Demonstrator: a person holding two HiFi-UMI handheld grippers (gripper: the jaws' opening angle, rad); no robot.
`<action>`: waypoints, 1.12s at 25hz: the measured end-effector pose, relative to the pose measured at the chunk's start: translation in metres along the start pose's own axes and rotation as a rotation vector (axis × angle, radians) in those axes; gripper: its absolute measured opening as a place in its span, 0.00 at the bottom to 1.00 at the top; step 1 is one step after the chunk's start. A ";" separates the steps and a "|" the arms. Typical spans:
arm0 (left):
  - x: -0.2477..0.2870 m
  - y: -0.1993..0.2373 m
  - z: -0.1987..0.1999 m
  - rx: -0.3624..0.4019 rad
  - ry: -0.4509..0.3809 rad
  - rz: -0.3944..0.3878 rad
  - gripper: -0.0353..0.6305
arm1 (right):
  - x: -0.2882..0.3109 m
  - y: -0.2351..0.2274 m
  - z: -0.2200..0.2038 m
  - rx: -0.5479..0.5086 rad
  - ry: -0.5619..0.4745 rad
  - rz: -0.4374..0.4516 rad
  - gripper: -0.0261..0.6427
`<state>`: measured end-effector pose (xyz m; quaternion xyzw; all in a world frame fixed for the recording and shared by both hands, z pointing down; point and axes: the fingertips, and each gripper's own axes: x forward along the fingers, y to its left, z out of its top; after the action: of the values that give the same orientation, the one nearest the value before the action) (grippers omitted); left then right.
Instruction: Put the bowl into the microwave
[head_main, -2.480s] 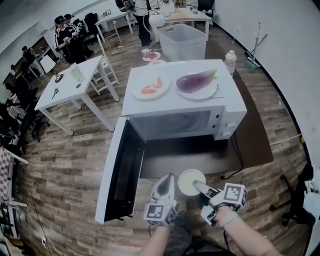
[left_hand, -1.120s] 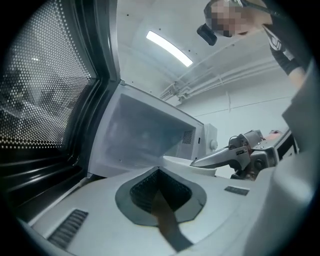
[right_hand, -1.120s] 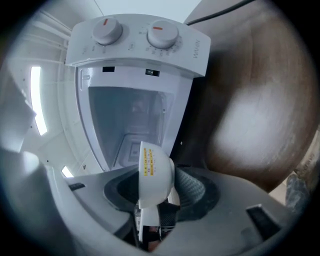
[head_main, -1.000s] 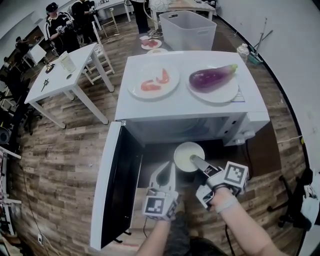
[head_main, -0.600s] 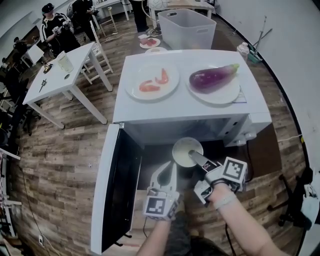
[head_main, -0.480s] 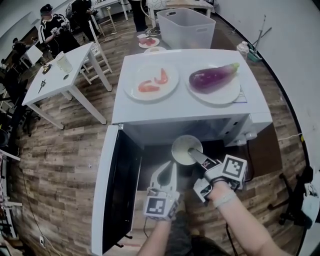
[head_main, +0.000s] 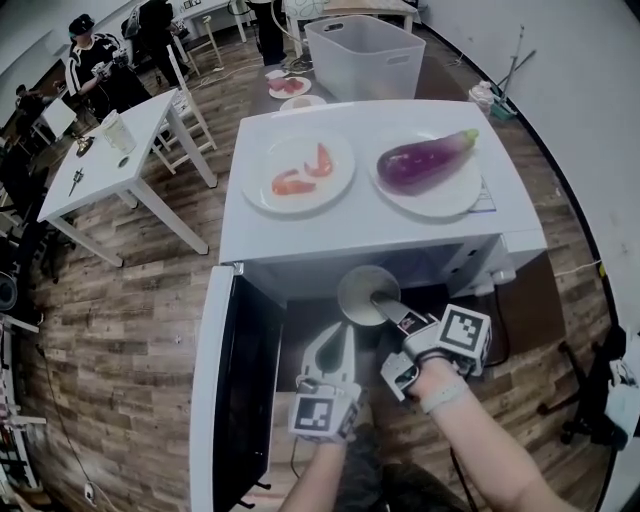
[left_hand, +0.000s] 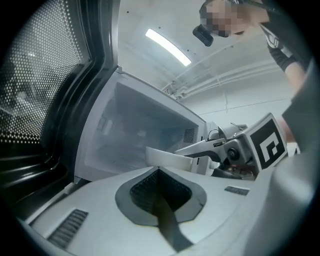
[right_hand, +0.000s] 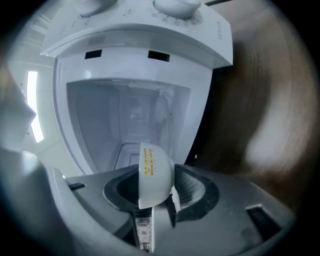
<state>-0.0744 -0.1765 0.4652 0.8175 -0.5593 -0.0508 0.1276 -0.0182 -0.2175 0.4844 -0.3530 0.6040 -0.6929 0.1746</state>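
**Q:** What has moved since the earlier frame?

**A:** The bowl (head_main: 366, 294), which the right gripper (head_main: 385, 302) was holding well short of the microwave (head_main: 350, 218), now sits at the mouth of the oven. In the head view its far rim is tucked just under the front edge. The left gripper (head_main: 338, 340) has kept its place beside it.

**Q:** How is the bowl held?

**A:** The right gripper's jaws are pinched on its near rim, one pad inside the wall and one outside. In the right gripper view the white bowl stands on edge between the jaws, with the lit cavity straight ahead.

**Q:** And the other tool?

**A:** Its jaws are pressed together with nothing between them. It hangs just left of the bowl, apart from it and level with the opening.

**Q:** What else is around the oven?

**A:** The door (head_main: 232, 392) is swung wide to the left. On the roof are two white plates: the left plate (head_main: 262, 196) carries red pieces (head_main: 300, 172) and the right plate (head_main: 452, 204) an eggplant (head_main: 425, 160).
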 end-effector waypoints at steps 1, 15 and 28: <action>0.000 0.000 -0.001 0.009 0.001 -0.005 0.06 | 0.000 0.000 0.000 0.002 -0.006 -0.001 0.30; 0.012 0.010 -0.002 0.005 0.035 0.019 0.06 | 0.017 0.002 0.004 -0.016 -0.056 -0.013 0.30; 0.022 0.014 0.005 -0.017 0.014 0.039 0.06 | 0.029 0.005 0.010 -0.014 -0.061 0.004 0.30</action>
<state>-0.0805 -0.2022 0.4653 0.8056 -0.5739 -0.0476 0.1395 -0.0327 -0.2452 0.4878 -0.3741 0.6038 -0.6772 0.1918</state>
